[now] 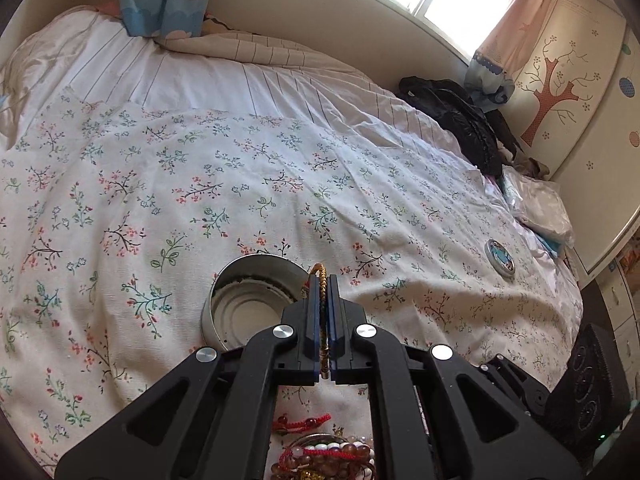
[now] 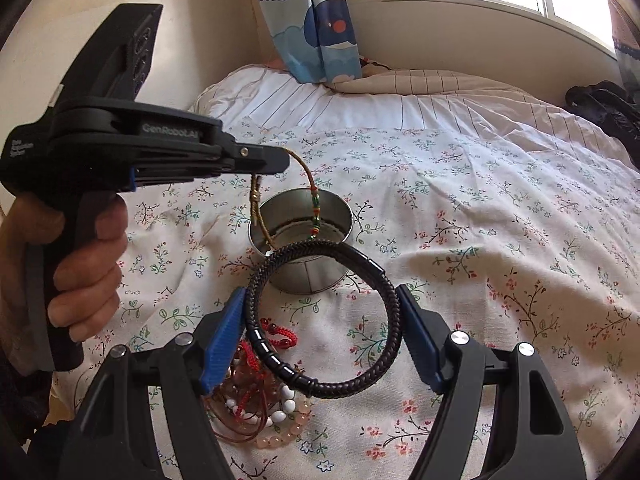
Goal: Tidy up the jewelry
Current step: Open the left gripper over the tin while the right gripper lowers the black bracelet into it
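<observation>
Taking the open tin (image 2: 301, 240) on the bed (image 2: 480, 208) as the mark, the nearest thing to me is the heap of jewelry (image 2: 256, 400) on the near side of it: one strand of pale pink beads, one of white beads, and at least one red knotted cord with dark red beads, tangled so that I cannot count further. It lies there, I judge, as the unsorted pile the two tools are drawing from.

Just above that heap, still on the near side of the tin, the right gripper (image 2: 320, 320) has its jaws spread wide around one black braided bracelet (image 2: 324, 316). The ring sits between the two blue pads, apparently touching them on each side, so it seems held by its own springy width; whether it is truly gripped or only resting there I cannot tell.

Directly over the tin's mouth hangs one thin gold cord bracelet (image 2: 280, 204) with green and red beads, pinched in the narrow, closed jaws of the left gripper (image 1: 323, 280). It is held high and dangling so its loose end can drop straight in, by my reading. The tin itself looks empty of jewelry.

Well beyond the tin, off to its right, one small round lid (image 1: 500, 258) lies flat on the bed, set aside to keep the tin open
</observation>
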Action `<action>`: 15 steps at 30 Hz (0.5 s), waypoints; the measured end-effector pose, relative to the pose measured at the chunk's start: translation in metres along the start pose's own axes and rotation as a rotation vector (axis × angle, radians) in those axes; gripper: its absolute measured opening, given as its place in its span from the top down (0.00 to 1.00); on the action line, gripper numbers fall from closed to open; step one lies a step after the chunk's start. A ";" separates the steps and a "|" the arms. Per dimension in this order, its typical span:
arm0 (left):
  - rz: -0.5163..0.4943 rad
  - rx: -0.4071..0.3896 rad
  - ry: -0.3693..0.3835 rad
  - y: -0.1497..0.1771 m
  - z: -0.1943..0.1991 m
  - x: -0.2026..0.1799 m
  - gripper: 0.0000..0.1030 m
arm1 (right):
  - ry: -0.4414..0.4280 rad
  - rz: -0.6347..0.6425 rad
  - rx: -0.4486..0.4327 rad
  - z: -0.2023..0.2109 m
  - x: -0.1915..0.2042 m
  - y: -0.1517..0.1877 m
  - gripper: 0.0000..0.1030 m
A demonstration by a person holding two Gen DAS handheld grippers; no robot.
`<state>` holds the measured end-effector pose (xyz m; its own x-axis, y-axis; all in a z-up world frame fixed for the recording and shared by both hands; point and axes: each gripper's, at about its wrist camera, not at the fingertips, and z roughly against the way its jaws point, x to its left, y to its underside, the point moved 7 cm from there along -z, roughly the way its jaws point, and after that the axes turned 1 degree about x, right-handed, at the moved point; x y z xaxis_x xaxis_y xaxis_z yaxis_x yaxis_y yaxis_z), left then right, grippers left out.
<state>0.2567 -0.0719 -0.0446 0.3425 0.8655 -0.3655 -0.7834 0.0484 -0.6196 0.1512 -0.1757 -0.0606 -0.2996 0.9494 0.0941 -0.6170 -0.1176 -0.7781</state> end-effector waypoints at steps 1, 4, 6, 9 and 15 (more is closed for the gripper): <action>0.000 0.008 -0.025 0.001 -0.007 0.003 0.97 | -0.001 0.002 0.000 -0.001 -0.001 -0.001 0.31; 0.005 0.047 -0.130 0.009 -0.028 0.017 0.95 | 0.001 0.020 0.005 -0.007 -0.001 -0.004 0.31; 0.006 0.049 -0.183 0.014 -0.030 0.025 0.87 | 0.003 0.034 0.007 -0.012 -0.001 -0.007 0.31; 0.008 0.008 -0.237 0.013 -0.015 0.033 0.69 | 0.003 0.055 0.006 -0.021 0.000 -0.016 0.31; 0.092 -0.109 -0.301 0.005 0.028 0.055 0.55 | -0.005 0.115 0.017 -0.051 0.017 -0.038 0.31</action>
<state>0.2573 -0.0106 -0.0482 0.0918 0.9730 -0.2118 -0.7384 -0.0762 -0.6701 0.2062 -0.1401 -0.0610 -0.3733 0.9277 0.0079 -0.5903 -0.2309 -0.7735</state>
